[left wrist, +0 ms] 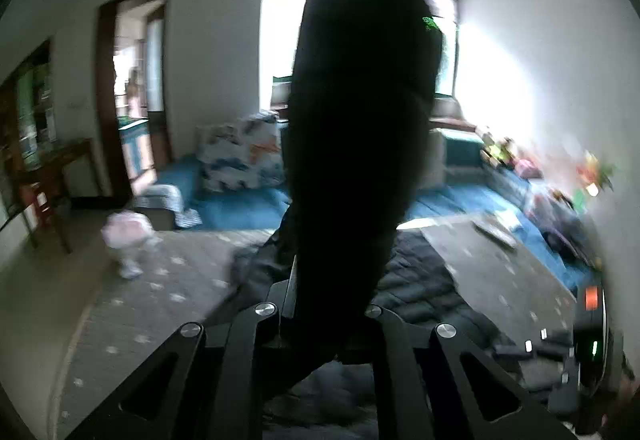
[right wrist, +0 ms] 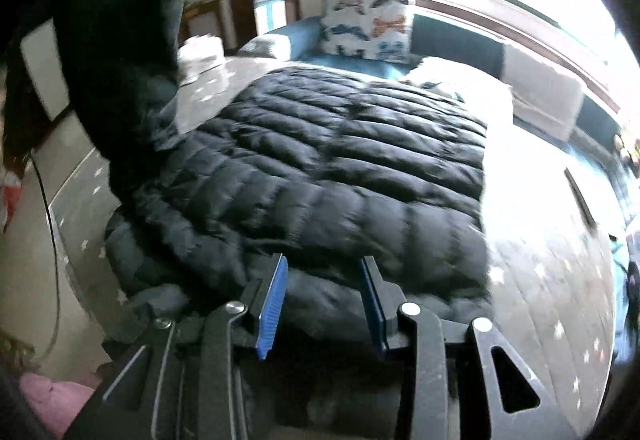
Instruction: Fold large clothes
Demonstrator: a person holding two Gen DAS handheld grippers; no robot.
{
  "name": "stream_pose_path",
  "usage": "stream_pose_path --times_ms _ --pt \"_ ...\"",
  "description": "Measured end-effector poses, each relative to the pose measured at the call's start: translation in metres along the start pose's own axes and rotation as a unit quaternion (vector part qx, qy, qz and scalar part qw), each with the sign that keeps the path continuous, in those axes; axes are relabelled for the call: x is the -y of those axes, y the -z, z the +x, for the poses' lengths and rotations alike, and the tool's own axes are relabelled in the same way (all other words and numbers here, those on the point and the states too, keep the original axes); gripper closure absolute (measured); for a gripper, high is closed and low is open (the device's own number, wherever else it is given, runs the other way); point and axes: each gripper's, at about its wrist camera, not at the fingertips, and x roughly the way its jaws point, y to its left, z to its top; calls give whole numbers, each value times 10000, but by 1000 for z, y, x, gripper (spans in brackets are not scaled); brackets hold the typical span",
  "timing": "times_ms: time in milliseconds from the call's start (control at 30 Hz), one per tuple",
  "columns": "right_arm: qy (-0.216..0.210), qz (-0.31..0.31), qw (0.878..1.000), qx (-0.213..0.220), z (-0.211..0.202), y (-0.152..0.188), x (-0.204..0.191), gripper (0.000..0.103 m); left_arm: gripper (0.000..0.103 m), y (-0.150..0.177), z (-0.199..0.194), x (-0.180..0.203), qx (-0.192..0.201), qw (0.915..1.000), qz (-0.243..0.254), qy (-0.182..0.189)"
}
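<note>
the black quilted puffer jacket (right wrist: 320,168) lies spread across a grey star-patterned mat (right wrist: 552,280), its body flat and one sleeve (right wrist: 120,52) lifted high at the left of the right wrist view. it looks light and soft, with air-filled channels that probably spring back after pressing, and the shell seems slick, so folds may slide open unless pinned. the best holds are likely the seams, cuff and hem, where fabric bunches thin enough to pinch; the padded middle would squash and slip.

the left gripper (left wrist: 332,304) is pinched nearly closed on the raised sleeve (left wrist: 360,120), which hangs as a dark mass right in front of its camera and hides the fingertips. the right gripper (right wrist: 324,304) stands partly spread, its blue pads (right wrist: 274,304) either side of the jacket's near edge; whether they press the fabric i cannot tell.

beyond the mat sit a blue sofa (left wrist: 240,208) with a printed cushion (right wrist: 370,26), a bright window (left wrist: 480,60) and a doorway (left wrist: 136,80).
</note>
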Motion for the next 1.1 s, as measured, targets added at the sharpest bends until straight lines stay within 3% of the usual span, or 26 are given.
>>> stream_pose_path --times_ms 167,233,333,400,533,767,900,1000,1033,1067,1100 --pt "65 471 9988 -102 -4 19 35 62 88 47 54 85 -762 9948 495 458" --pt "114 576 9982 -122 -6 26 44 62 84 76 84 114 -1326 9869 593 708" --pt "67 789 9967 -186 -10 35 60 62 83 114 124 158 -1941 9740 937 698" --pt "48 922 9956 -184 -15 38 68 62 83 136 141 177 -2123 9685 1144 619" --pt "-92 1002 9949 -35 -28 39 77 62 80 153 143 186 -1892 9660 1706 430" --pt "-891 966 9904 430 -42 13 71 62 78 143 132 159 -1972 9667 1497 652" --pt "-768 935 9918 421 -21 -9 65 62 78 138 115 161 -1911 9667 1588 607" --pt "-993 1056 9894 126 5 -13 67 62 77 134 105 159 -1931 9656 1625 626" --pt "-1063 1072 9885 25 11 -10 67 65 76 132 103 157 -1961 9649 1624 641" --pt "-1094 1052 9884 -51 15 -8 65 82 74 130 100 155 -1998 9642 1612 668" --pt "-1008 1040 9893 -168 21 -4 65 85 68 127 98 152 -2029 9634 1599 720"
